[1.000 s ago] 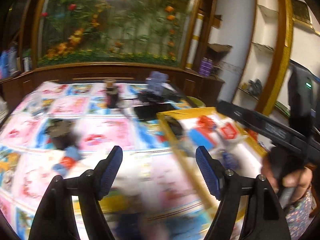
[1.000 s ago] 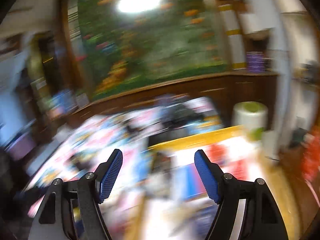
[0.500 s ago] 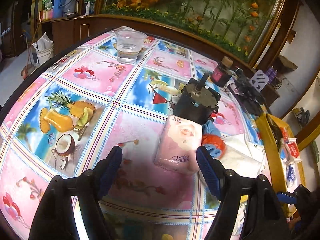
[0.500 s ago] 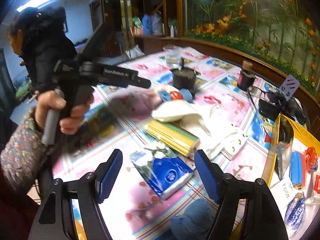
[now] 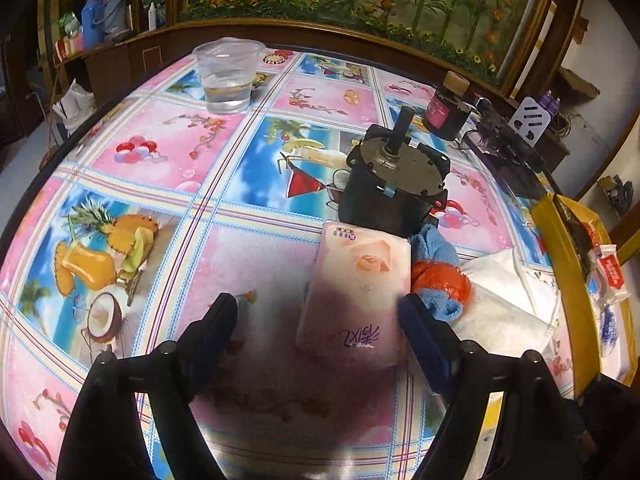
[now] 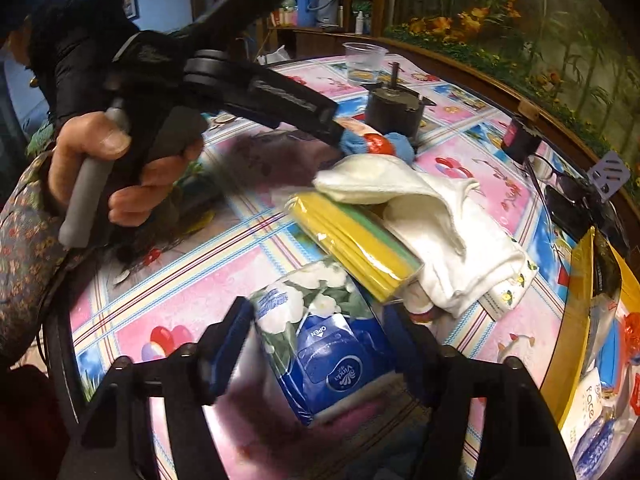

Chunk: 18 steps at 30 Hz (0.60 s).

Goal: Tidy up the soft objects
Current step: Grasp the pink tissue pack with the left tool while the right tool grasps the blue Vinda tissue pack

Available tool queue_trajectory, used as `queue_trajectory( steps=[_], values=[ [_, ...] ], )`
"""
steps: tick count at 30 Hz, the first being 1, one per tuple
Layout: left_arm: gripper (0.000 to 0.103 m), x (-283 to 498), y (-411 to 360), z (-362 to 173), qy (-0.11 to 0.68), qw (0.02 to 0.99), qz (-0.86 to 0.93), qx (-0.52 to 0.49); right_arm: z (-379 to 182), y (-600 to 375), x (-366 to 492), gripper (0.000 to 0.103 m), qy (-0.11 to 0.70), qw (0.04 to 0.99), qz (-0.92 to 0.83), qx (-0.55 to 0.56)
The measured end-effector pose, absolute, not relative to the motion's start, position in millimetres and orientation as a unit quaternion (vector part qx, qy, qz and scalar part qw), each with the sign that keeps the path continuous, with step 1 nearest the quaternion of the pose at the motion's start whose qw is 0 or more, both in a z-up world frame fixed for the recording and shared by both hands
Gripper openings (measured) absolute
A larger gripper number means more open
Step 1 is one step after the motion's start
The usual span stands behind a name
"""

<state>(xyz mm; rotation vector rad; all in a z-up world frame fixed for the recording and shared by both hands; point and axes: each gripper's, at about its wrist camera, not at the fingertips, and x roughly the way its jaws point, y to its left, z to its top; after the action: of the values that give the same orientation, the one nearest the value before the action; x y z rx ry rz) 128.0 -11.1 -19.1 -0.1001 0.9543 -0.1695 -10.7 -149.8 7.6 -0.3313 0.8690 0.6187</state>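
Observation:
A pink tissue pack (image 5: pixel 358 292) lies flat on the patterned tablecloth. My left gripper (image 5: pixel 318 320) is open; the pack's near end sits between its fingers, against the right one. A blue and red cloth (image 5: pixel 438 276) and a white cloth (image 5: pixel 508 300) lie right of the pack. My right gripper (image 6: pixel 320 340) is open around a blue Vinda tissue pack (image 6: pixel 328 348). A yellow pack (image 6: pixel 356 240) and the white cloth (image 6: pixel 440 216) lie just beyond it. The left gripper also shows in the right wrist view (image 6: pixel 280 100), held by a hand.
A black motor (image 5: pixel 394 184) stands right behind the pink pack. A plastic cup of water (image 5: pixel 228 76) and a small dark bottle (image 5: pixel 446 110) stand farther back. A yellow tray (image 5: pixel 560 240) with packets sits at the right; glasses (image 6: pixel 568 188) lie near it.
Both grippers swung from the tray side to the table's soft items and dropped closer. The left now brackets the pink pack's near end, the right brackets the blue pack.

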Motion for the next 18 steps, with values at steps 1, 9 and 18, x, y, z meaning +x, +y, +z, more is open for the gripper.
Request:
queue_trajectory(
  steps=[1, 9, 18],
  values=[
    [0.082, 127.7, -12.9, -18.5, 0.454, 0.887, -0.077, -0.041, 9.1, -148.3, -13.5, 0.064, 0.410, 0.848, 0.295, -0.159],
    [0.082, 130.9, -12.5, -20.1, 0.455, 0.886, -0.078, -0.038, 12.2, -146.5, -21.3, 0.065, 0.406, 0.844, 0.311, -0.160],
    [0.085, 133.6, -19.9, -20.9, 0.455, 0.886, -0.080, -0.023, 5.9, -139.1, -25.3, 0.078, 0.405, 0.844, 0.290, -0.196]
  ],
)
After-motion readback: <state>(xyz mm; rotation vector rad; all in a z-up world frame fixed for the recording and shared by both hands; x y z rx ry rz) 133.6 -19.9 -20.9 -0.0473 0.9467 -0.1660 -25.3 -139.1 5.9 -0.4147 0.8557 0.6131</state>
